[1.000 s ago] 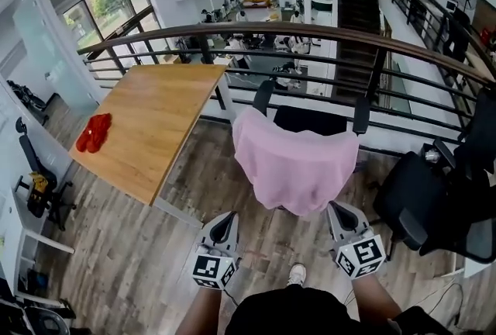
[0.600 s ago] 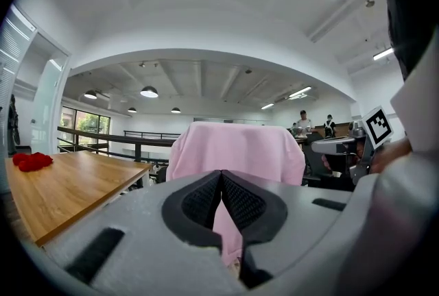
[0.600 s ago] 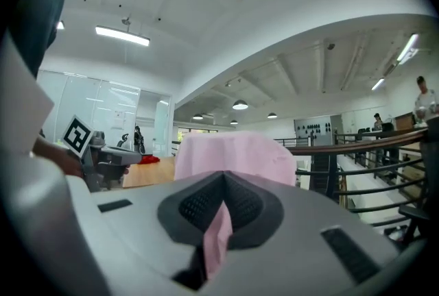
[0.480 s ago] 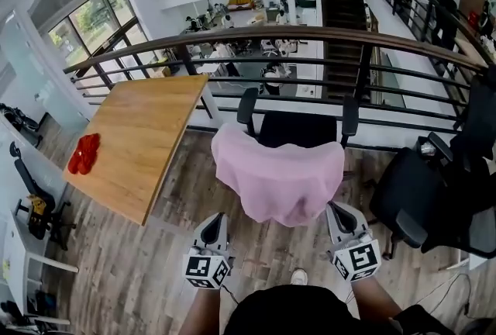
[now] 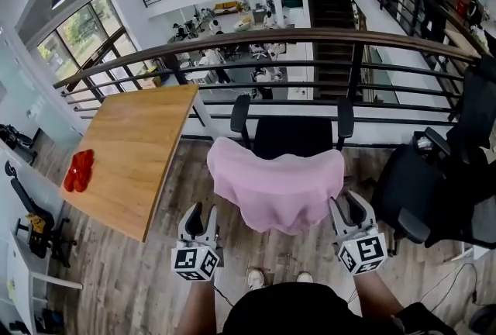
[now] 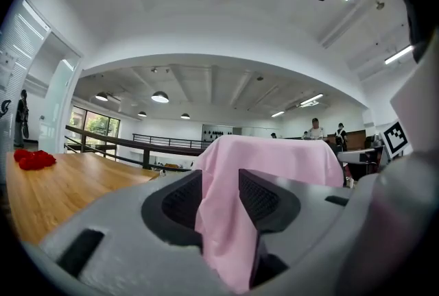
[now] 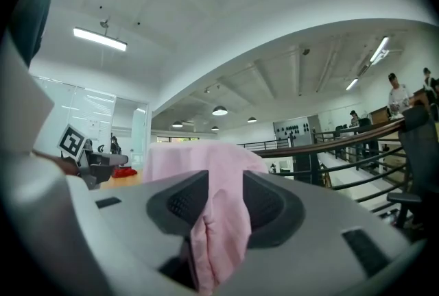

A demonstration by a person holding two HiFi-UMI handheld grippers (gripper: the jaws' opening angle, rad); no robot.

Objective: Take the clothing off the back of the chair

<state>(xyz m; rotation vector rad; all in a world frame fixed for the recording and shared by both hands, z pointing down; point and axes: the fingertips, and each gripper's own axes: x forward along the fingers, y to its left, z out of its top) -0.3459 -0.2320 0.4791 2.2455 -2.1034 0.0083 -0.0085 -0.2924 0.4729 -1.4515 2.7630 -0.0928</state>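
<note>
Pink clothing (image 5: 277, 186) is draped over the back of a black office chair (image 5: 293, 133). It hangs down the near side and hides the backrest. The chair faces away, toward a railing (image 5: 310, 37), so its back is the side within reach.

- Left gripper (image 5: 198, 215): low, just beside the garment's left hanging edge, pointing level at it. Its fingers have just been opening and stand apart. The left gripper view shows pink fabric in the gap between them, but I see no sign of the pads pressing on it.
- Right gripper (image 5: 346, 209): mirrors this at the garment's right edge, close to or brushing the cloth. Its fingers have also just been opening and are released, with a pink fold in the gap.

The two-sided spread looks deliberate. A grip on each edge would let the cloth lift evenly off the backrest rather than drag or snag on the armrests.

Judgement: this is the approach stage, with nothing grasped yet. The next move calls for closing on both edges.

Off to the left is a wooden desk (image 5: 136, 147) with a small red item (image 5: 77, 169) on it, well apart from the work.
</note>
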